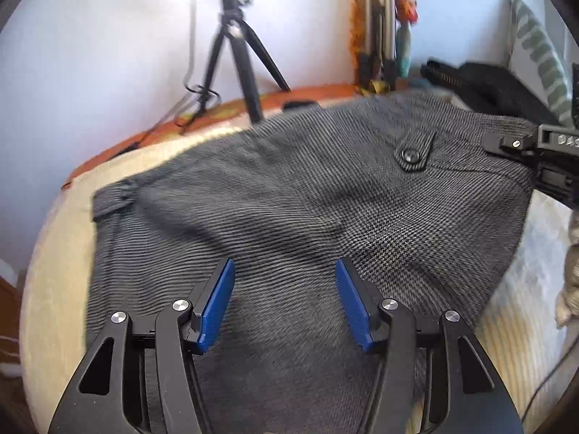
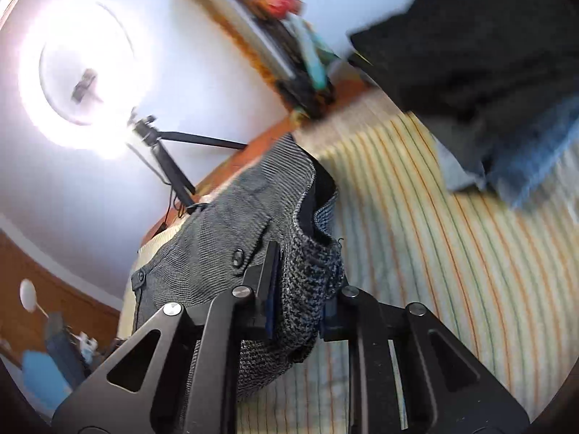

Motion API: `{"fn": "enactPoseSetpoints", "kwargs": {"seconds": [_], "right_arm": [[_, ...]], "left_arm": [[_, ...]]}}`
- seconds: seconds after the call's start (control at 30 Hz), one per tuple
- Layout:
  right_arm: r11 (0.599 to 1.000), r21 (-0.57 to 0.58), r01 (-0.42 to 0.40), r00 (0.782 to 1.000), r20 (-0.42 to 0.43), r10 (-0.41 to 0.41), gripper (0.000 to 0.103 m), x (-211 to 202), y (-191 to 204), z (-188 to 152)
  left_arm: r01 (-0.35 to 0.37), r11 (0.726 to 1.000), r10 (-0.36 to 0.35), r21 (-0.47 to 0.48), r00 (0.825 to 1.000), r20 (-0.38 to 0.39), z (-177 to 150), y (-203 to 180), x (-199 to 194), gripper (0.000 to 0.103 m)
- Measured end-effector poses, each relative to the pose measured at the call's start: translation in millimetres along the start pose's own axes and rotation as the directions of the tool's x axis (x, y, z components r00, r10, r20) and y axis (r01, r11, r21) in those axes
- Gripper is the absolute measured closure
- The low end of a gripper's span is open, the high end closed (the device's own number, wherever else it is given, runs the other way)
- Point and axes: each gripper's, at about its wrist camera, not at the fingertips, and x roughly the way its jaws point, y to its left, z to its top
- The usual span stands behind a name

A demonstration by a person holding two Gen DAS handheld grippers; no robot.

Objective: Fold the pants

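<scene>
Grey checked pants [image 1: 307, 209] lie spread on a striped bed cover, seat side up, with a buttoned back pocket flap [image 1: 414, 153]. My left gripper [image 1: 286, 300] is open just above the cloth, blue pads apart and holding nothing. My right gripper [image 2: 298, 307] is shut on the waistband edge of the pants [image 2: 311, 282] and lifts that edge off the cover. The right gripper also shows in the left wrist view [image 1: 521, 148] at the pants' right corner.
A black tripod [image 1: 239, 54] stands at the bed's far edge by the white wall. Dark clothes [image 2: 470, 43] and blue denim [image 2: 535, 159] lie piled on the striped cover [image 2: 452, 271]. A bright ring light [image 2: 83, 72] shines at the left.
</scene>
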Motion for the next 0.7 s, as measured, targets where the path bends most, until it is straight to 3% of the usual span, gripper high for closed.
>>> {"fn": "enactPoseSetpoints", "kwargs": {"seconds": [0.13,0.23,0.4,0.57,0.7], "right_arm": [[0.999,-0.050,-0.019,1.000,0.017,0.020,0.088,-10.2,15.4,3.8],[0.991,-0.129,-0.021,0.999,0.033,0.026,0.088,-16.0,35.4,4.4],[0.955,-0.297,-0.010,0.999,0.046,0.025,0.089,-27.6,76.2,-0.1],[0.900,-0.435,0.002,0.999,0.044,0.019,0.089,-33.9,115.6,-5.2],[0.842,-0.540,0.008,0.999,0.039,0.016,0.089,-33.4,149.8,-15.2]], "left_arm": [[-0.031,0.999,0.031,-0.012,0.999,-0.010,-18.7,18.1,-19.8,0.046],[-0.039,0.999,0.039,0.005,0.997,-0.065,-36.2,24.8,-9.1,0.046],[0.010,0.999,-0.014,-0.053,0.997,-0.080,-39.7,35.4,-10.0,0.045],[0.014,0.984,-0.011,-0.175,1.000,0.015,-24.3,79.2,-56.6,0.045],[0.036,0.951,-0.009,-0.308,0.996,0.091,-21.2,133.5,-94.8,0.045]]}}
